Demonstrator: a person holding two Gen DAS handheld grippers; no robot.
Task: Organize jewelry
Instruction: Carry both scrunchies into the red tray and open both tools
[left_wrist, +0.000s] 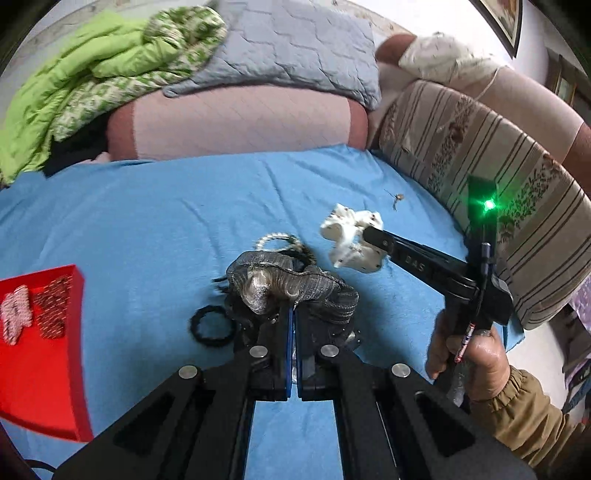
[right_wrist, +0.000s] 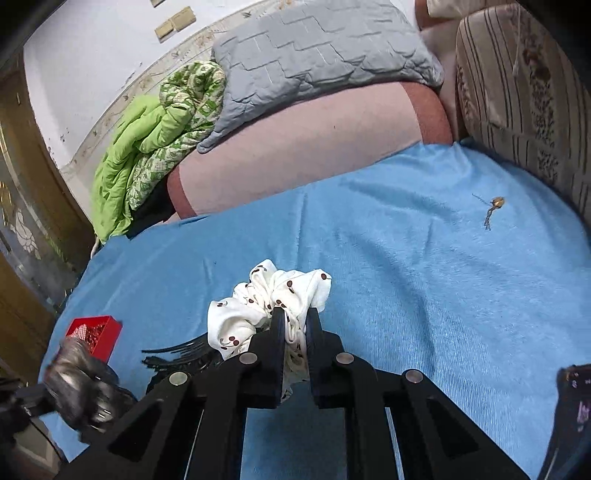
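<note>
left gripper (left_wrist: 291, 306): jaws pressed together on a silver-grey mesh scrunchie (left_wrist: 284, 284), which hangs off the blue bedsheet (left_wrist: 147, 206) at about 12 o'clock from the fingertips
right gripper (right_wrist: 295, 321): nearly closed, pinching a white cherry-print scrunchie (right_wrist: 266, 299); in the left wrist view it holds that scrunchie at 2 o'clock from the grey one
red tray (left_wrist: 55, 369): at 9 o'clock in the left wrist view, already holding a pinkish beaded piece (left_wrist: 14, 317) and a dark red beaded piece (left_wrist: 51, 310)
done so far: two pieces in the tray; two scrunchies gripped, neither in the tray yet
left on the sheet: a black hair tie (left_wrist: 212, 326) at 8 o'clock from the grey scrunchie, a pearl-bead loop (left_wrist: 277, 240) just behind it, black comb-like teeth (right_wrist: 177, 350), and a small gold earring (right_wrist: 495, 206) well apart at 2 o'clock
judgement: early to middle of the job; both held scrunchies probably go toward the tray, then the loose pieces remain
</note>
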